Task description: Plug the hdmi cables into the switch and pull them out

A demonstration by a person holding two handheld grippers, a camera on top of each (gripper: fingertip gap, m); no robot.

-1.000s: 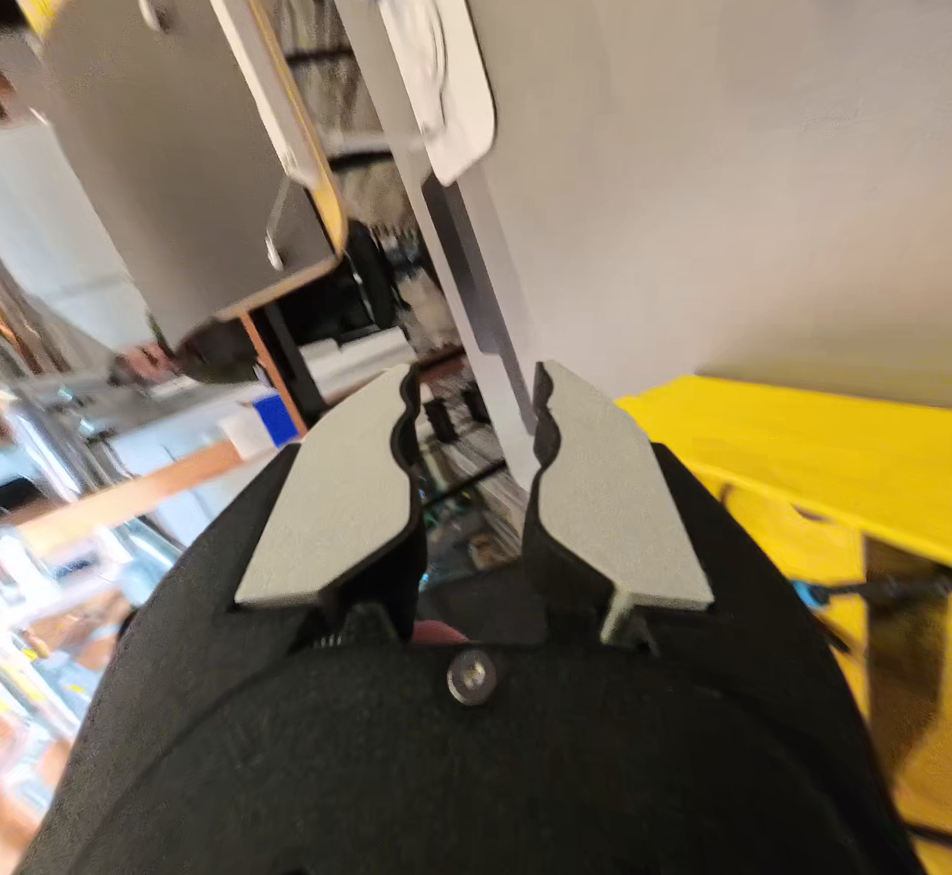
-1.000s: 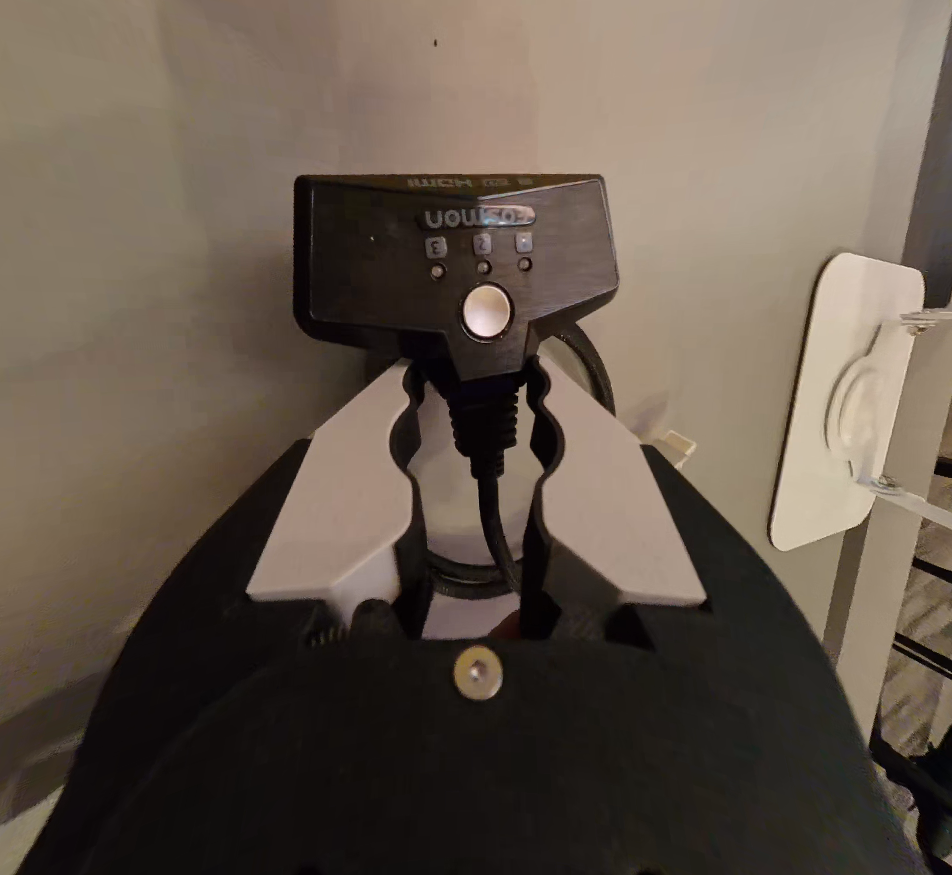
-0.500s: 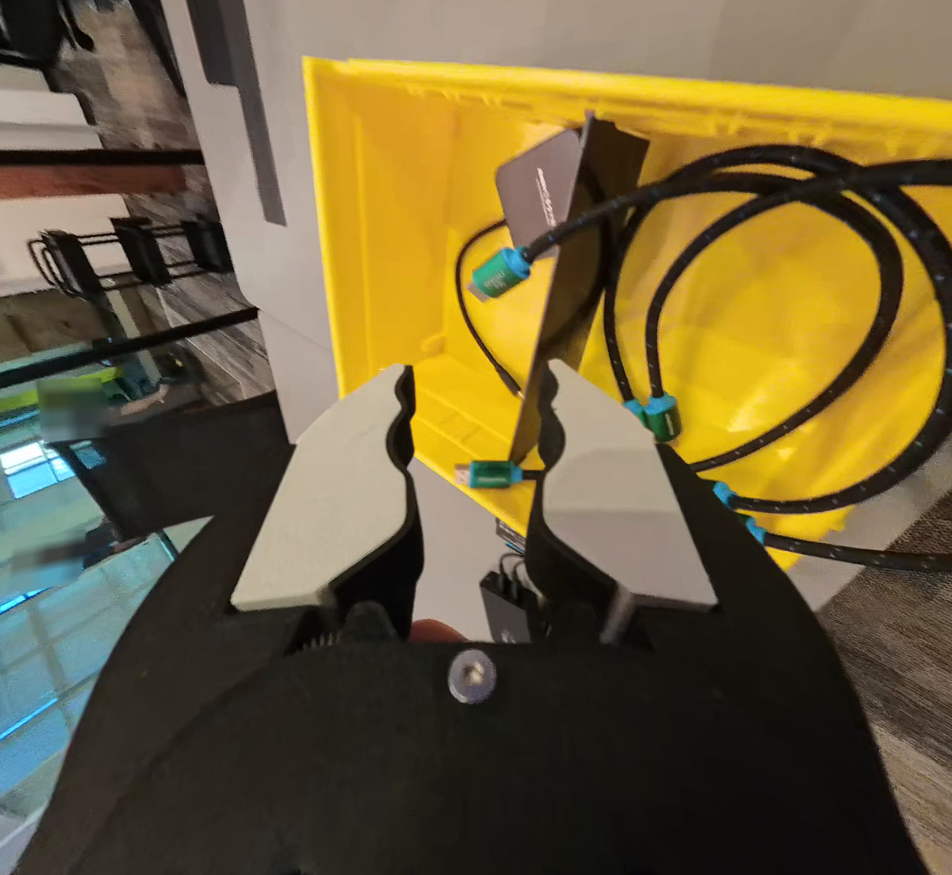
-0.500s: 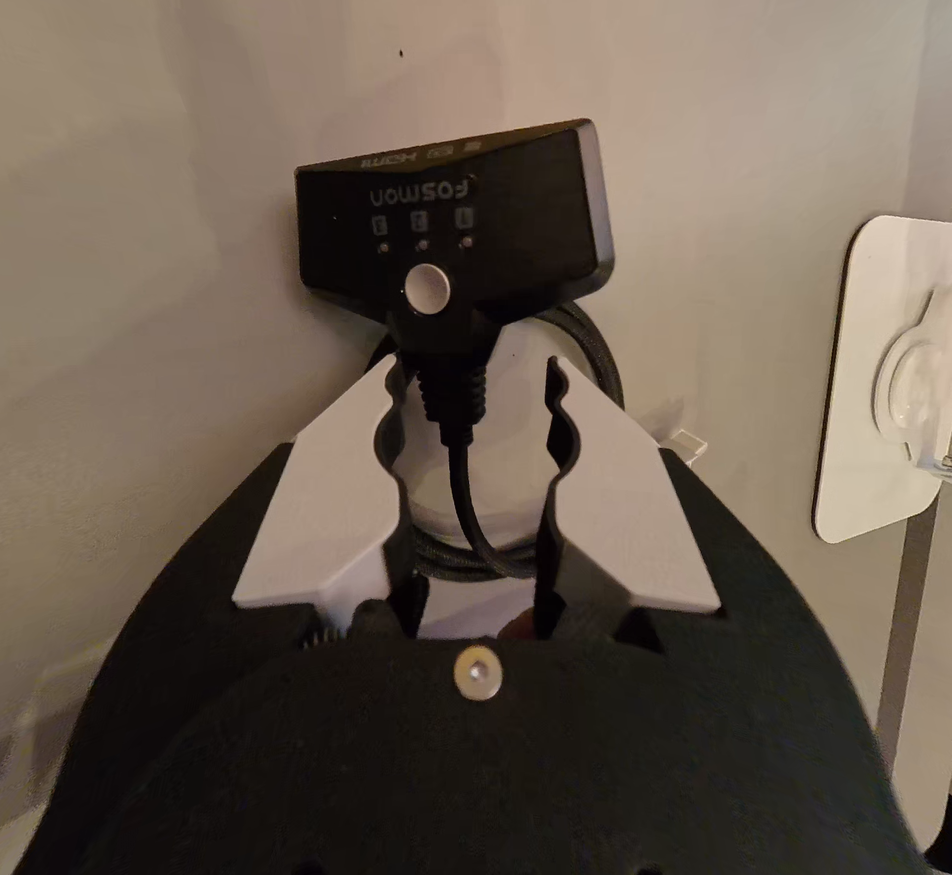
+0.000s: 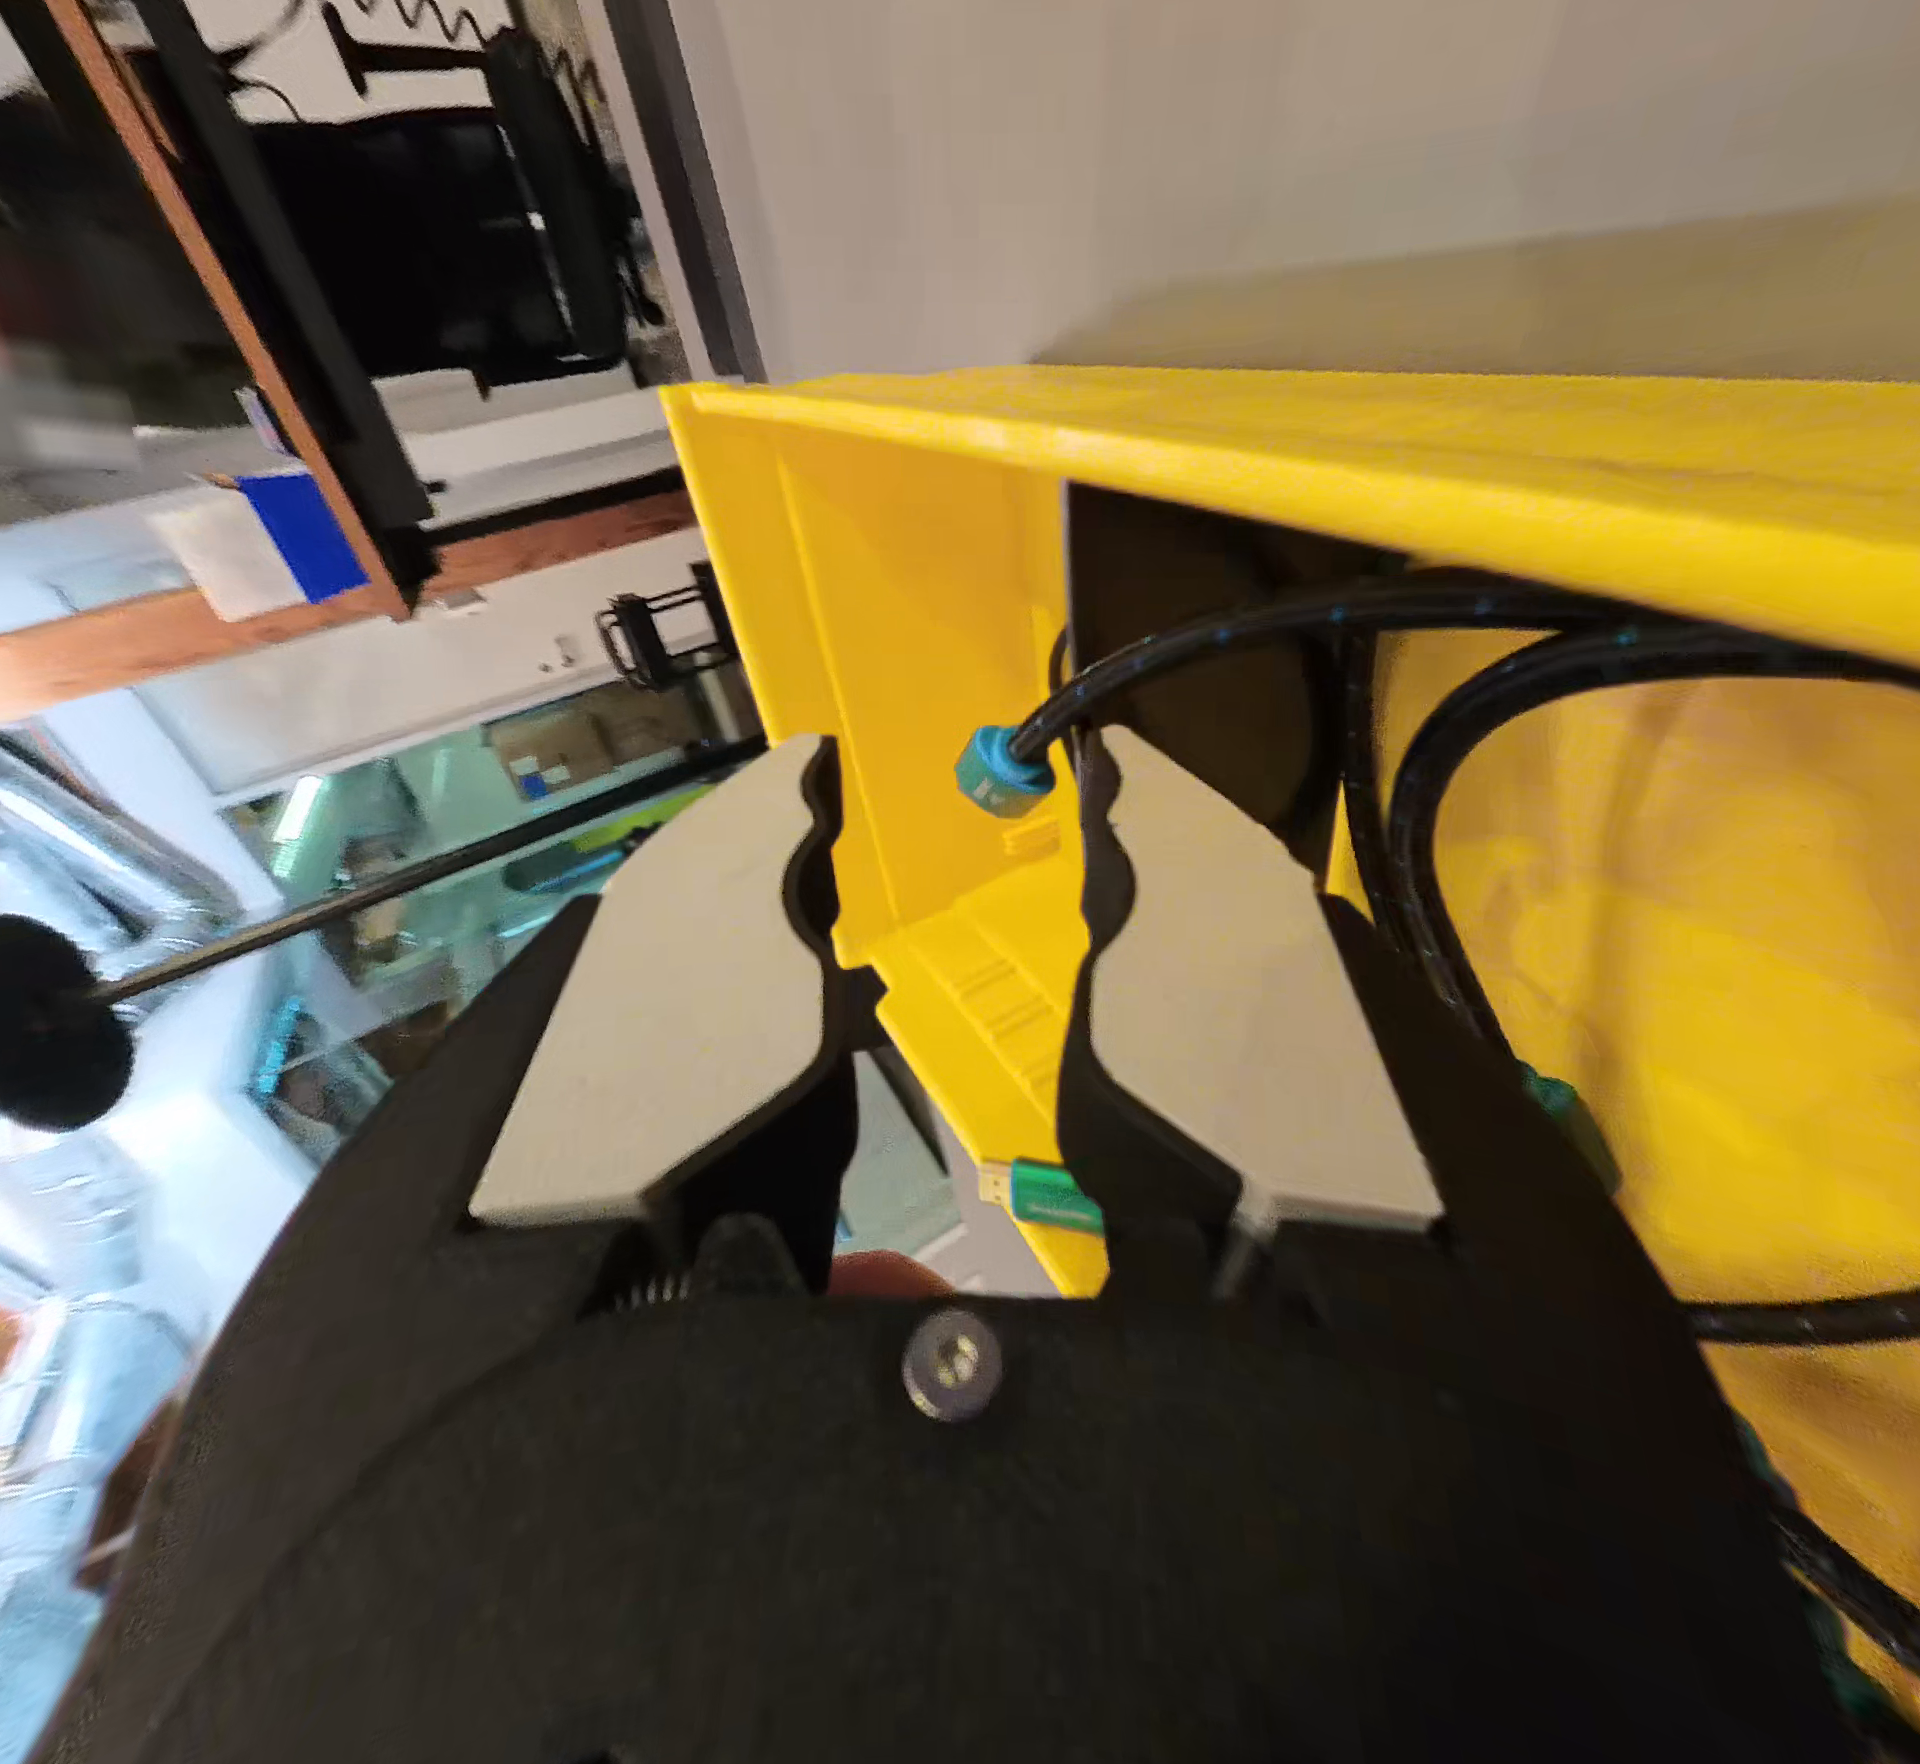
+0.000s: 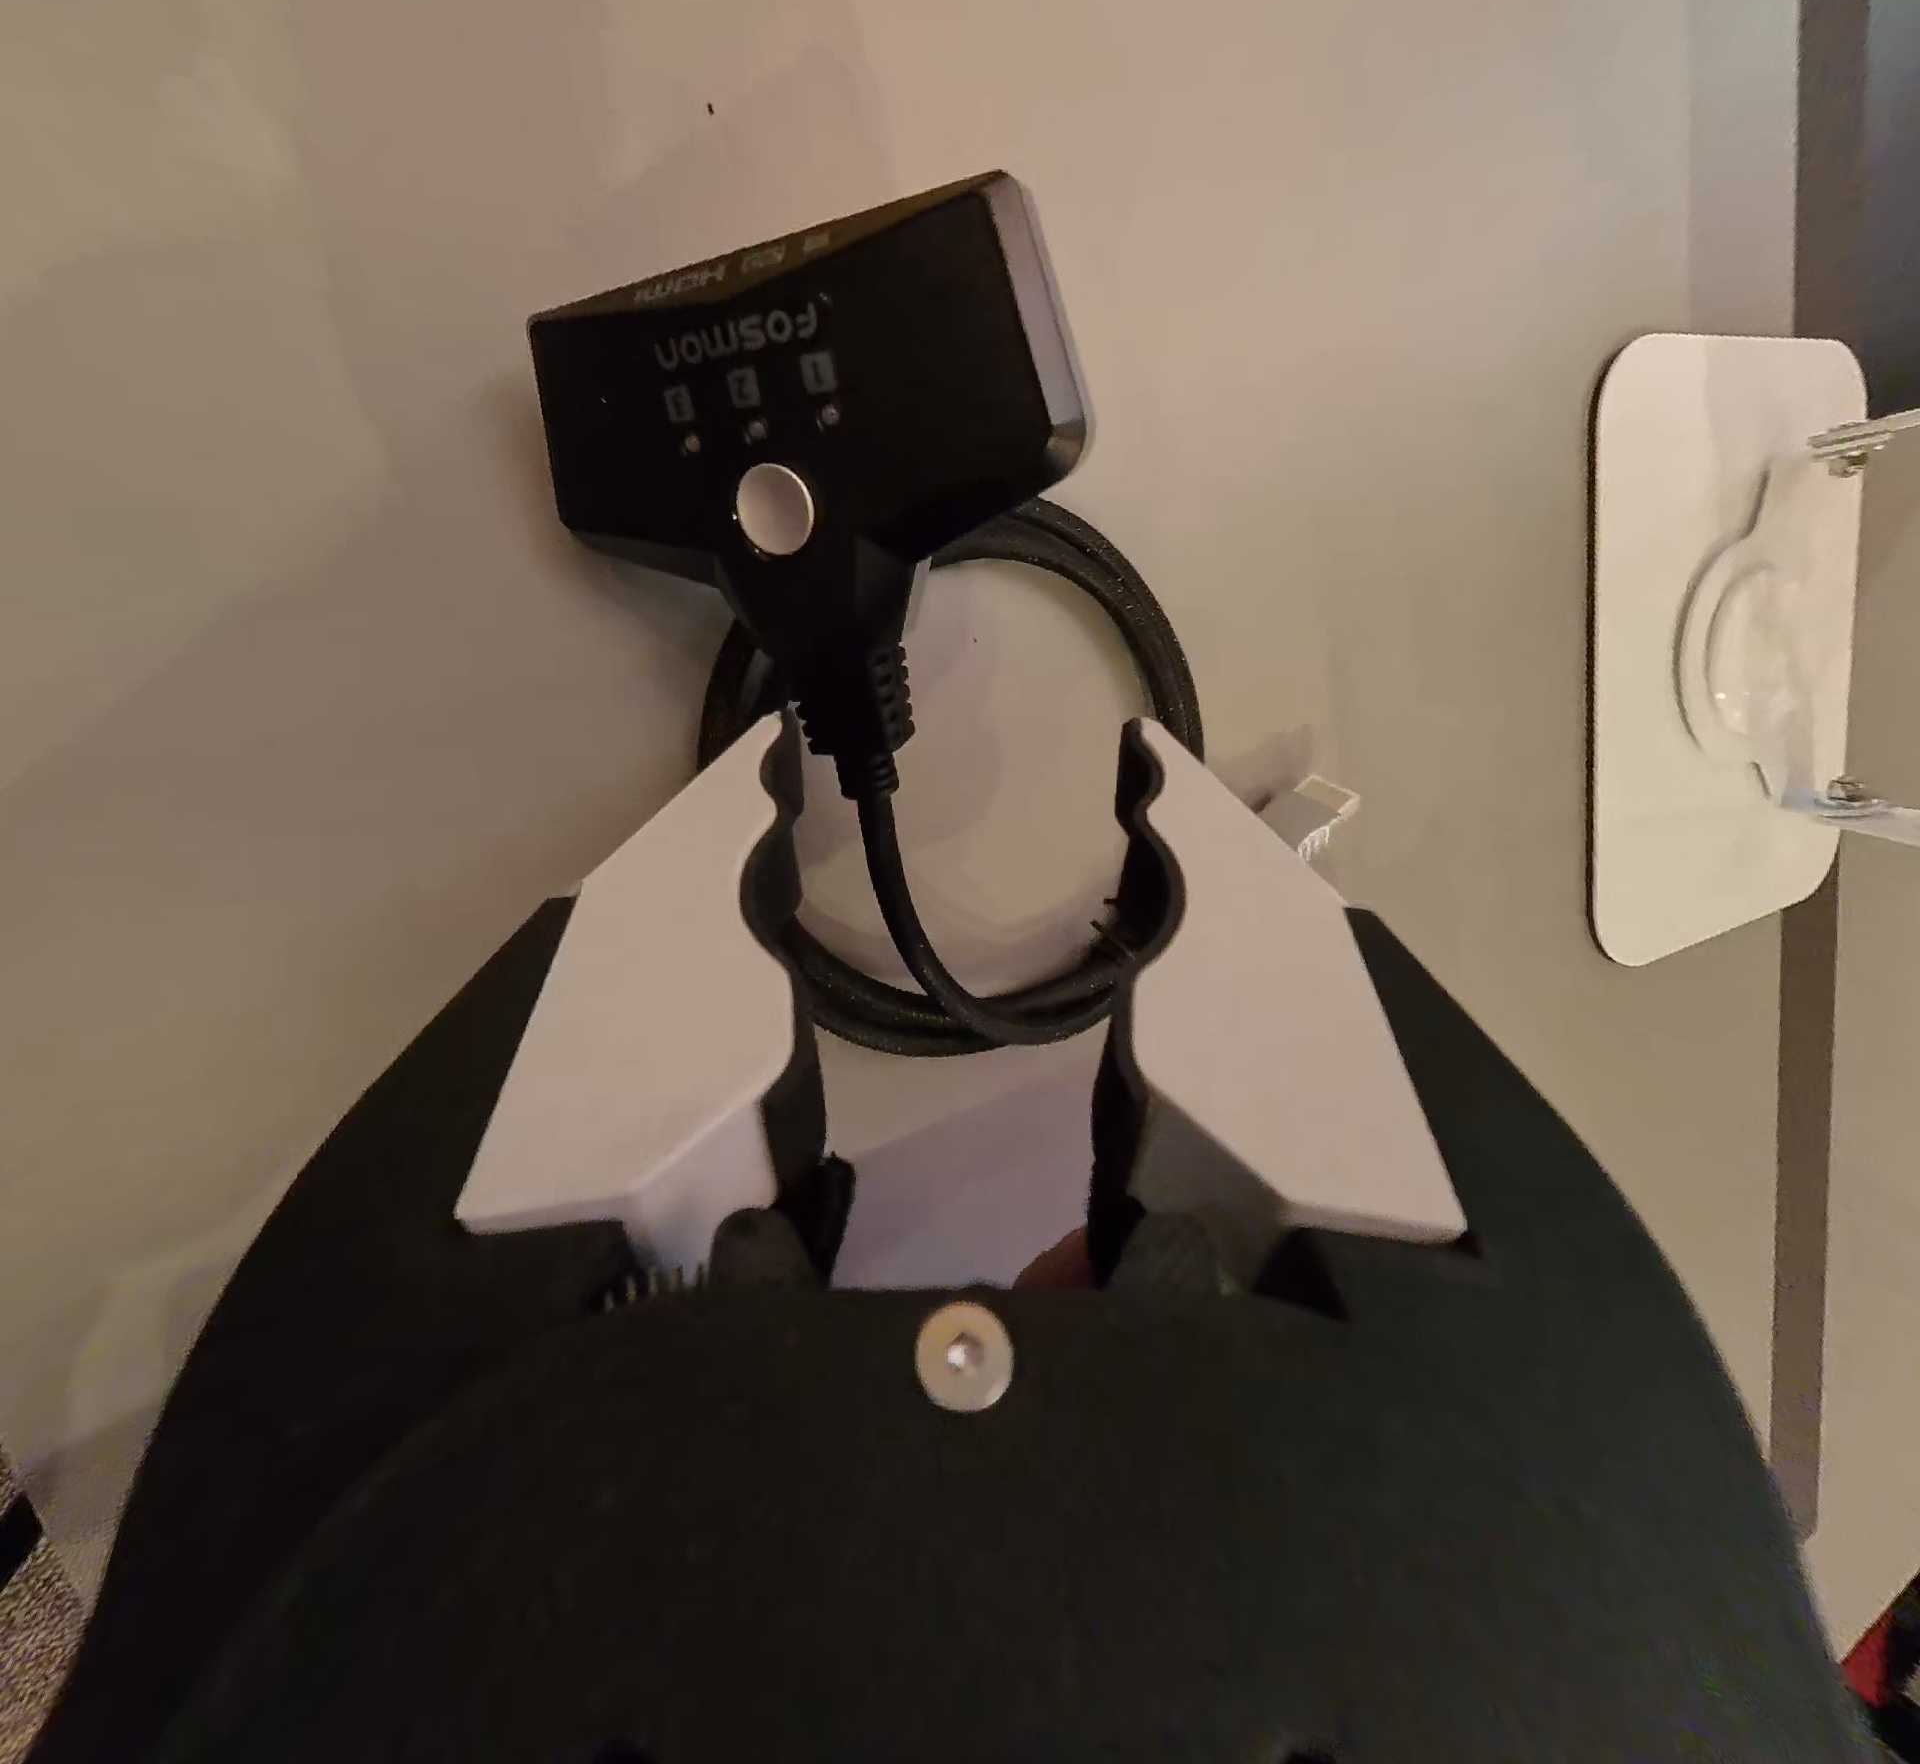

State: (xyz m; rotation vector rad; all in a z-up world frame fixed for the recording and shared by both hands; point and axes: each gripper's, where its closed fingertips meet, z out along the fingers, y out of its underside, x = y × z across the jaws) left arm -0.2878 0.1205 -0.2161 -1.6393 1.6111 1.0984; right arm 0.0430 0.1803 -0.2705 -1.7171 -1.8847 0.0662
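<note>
In the right wrist view the black HDMI switch [image 6: 800, 405], with a round silver button, lies against a white surface. Its own black cable [image 6: 1153, 665] loops in a coil behind it. My right gripper [image 6: 961, 748] is open and empty. The cable's ribbed neck [image 6: 862, 706] passes just inside its left finger [image 6: 665, 925] without being clamped. In the left wrist view my left gripper [image 5: 961, 764] is open and empty at the open corner of a yellow bin [image 5: 935, 592]. Black braided HDMI cables [image 5: 1423, 841] lie in the bin. One green plug [image 5: 1000, 776] hangs just beyond the fingertips. Another green plug [image 5: 1039, 1197] lies at the bin's edge.
A dark divider panel [image 5: 1195, 654] stands inside the bin behind the hanging plug. A white stick-on plate with a clear hook [image 6: 1745, 644] is mounted right of the switch. A small white clip [image 6: 1314, 800] lies by the coil. Shelving and room clutter [image 5: 312, 426] lie left of the bin.
My right gripper opened off the switch's cable neck and drew back, and the switch tilted. My left gripper swung from the wall to the yellow bin and moved closer to the hanging plug.
</note>
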